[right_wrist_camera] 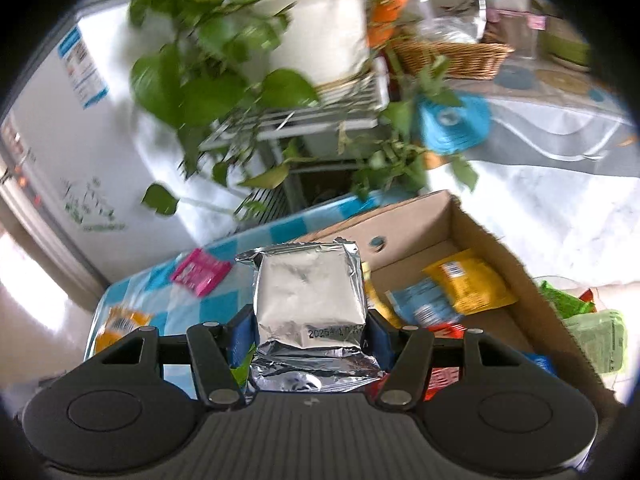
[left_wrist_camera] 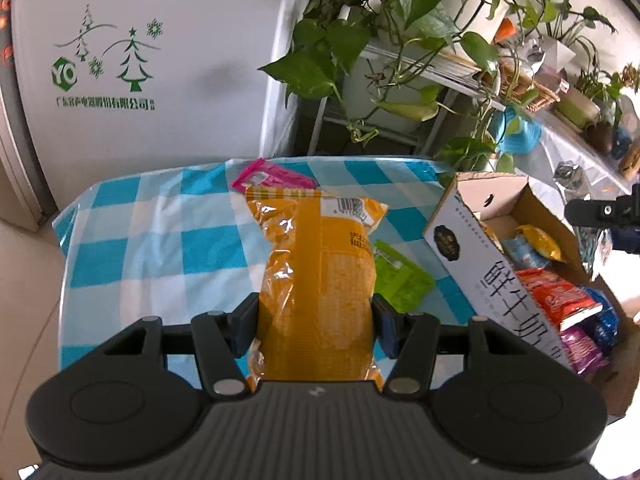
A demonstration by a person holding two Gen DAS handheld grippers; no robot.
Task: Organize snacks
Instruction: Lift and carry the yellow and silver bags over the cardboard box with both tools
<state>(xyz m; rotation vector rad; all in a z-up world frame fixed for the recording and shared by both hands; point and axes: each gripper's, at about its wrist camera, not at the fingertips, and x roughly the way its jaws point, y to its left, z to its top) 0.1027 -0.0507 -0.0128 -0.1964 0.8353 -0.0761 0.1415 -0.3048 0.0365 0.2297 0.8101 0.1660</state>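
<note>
Currently both grippers carry a packet above the checked table [left_wrist_camera: 120, 240], beside the open carton [left_wrist_camera: 516, 196] that already holds several snacks.

Left gripper [left_wrist_camera: 316, 320]: clenched on the yellow bag [left_wrist_camera: 316, 264], pads pressing its two long sides near the lower end. The bag stands clear of the cloth, its upper end free. It looks light and soft, filled with small loose pieces; the film is glossy and likely slippery. Hold it across the filled body, not on the flat sealed ends, and press gently so the contents do not crush.

Right gripper [right_wrist_camera: 310, 340]: clenched on the silver pouch [right_wrist_camera: 310, 296], pads on both side edges, crimped seal toward the camera. The foil is thin, creases easily and appears air-padded; a firm squeeze could burst it.

Remaining on the table: a pink packet [left_wrist_camera: 272, 178] at the far edge, a green packet [left_wrist_camera: 400, 280] near the carton.

Legible writing:
- carton side: large Chinese characters, reading uncertain
- silver pouch: stamped date beginning 2025
- yellow bag: barcode; text too small
- white appliance [left_wrist_camera: 140, 60]: green "YO" logo, tree drawings, a Chinese company line
</note>
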